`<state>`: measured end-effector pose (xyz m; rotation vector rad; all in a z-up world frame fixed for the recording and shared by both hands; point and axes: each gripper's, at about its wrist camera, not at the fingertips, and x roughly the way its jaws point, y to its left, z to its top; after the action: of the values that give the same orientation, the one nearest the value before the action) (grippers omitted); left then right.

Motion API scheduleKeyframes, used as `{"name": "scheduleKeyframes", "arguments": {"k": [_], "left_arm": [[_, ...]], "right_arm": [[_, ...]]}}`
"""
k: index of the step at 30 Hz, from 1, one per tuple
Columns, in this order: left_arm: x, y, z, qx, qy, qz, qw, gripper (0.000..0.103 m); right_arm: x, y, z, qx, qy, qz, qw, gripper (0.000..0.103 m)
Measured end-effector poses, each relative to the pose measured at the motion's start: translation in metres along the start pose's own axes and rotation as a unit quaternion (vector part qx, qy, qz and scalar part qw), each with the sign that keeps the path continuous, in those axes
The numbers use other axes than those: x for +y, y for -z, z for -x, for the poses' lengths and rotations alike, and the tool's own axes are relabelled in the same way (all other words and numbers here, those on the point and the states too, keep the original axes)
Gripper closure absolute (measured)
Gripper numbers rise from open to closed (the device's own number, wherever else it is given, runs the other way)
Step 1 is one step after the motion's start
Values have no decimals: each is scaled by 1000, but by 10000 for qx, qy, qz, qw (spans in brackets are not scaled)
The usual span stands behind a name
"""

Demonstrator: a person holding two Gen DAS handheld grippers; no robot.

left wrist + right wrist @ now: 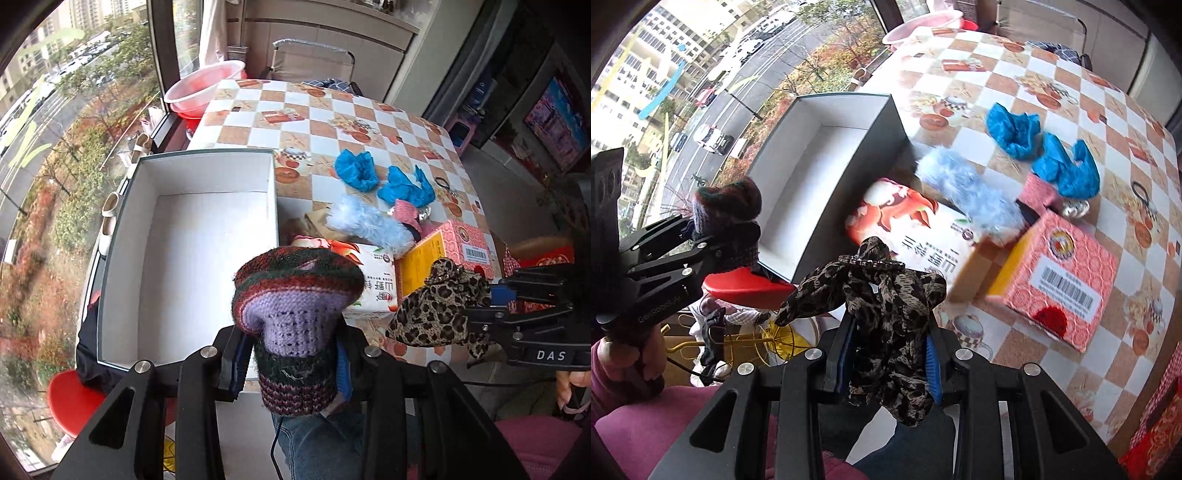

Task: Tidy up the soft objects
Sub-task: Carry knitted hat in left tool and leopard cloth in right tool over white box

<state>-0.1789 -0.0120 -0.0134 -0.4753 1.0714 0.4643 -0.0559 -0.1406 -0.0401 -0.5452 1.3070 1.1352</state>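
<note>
At the bottom centre of the left wrist view, the left tool (295,354) is clamped on a striped knitted piece (295,306) beside an open white box (207,236). At the right edge, the right tool (480,314) is clamped on a leopard-print scrunchie (436,310). Blue crumpled covers (380,177) lie on the checkered worktop (332,122) in the upper middle.

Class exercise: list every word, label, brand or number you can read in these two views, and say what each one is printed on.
"DAS" – on the right gripper, seen from the left wrist.
"GenRobot.AI" – on the left gripper, small, partly legible.
Chinese characters, "山野" among them – on the white carton; the rest unclear.
Barcode with digits – on the pink box; too small to read.
Round logo on the pink box – blurred.
</note>
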Motion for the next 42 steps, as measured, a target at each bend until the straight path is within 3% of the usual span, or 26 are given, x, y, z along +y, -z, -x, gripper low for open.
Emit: {"name": "scheduleKeyframes", "arguments": {"k": [10,21,42], "left_arm": [[49,-3,1,-99,-267,571,9980,62],[85,-6,-7,23,-806,855,9931,62],[110,-1,-40,626,-1065,1222,9848,61]], "right_arm": [[60,-55,-15,51,-142,838,9964,69],[84,-93,-33,86,-422,1057,9935,69],[102,-114,-72,545,-726,1355,9866,69]]}}
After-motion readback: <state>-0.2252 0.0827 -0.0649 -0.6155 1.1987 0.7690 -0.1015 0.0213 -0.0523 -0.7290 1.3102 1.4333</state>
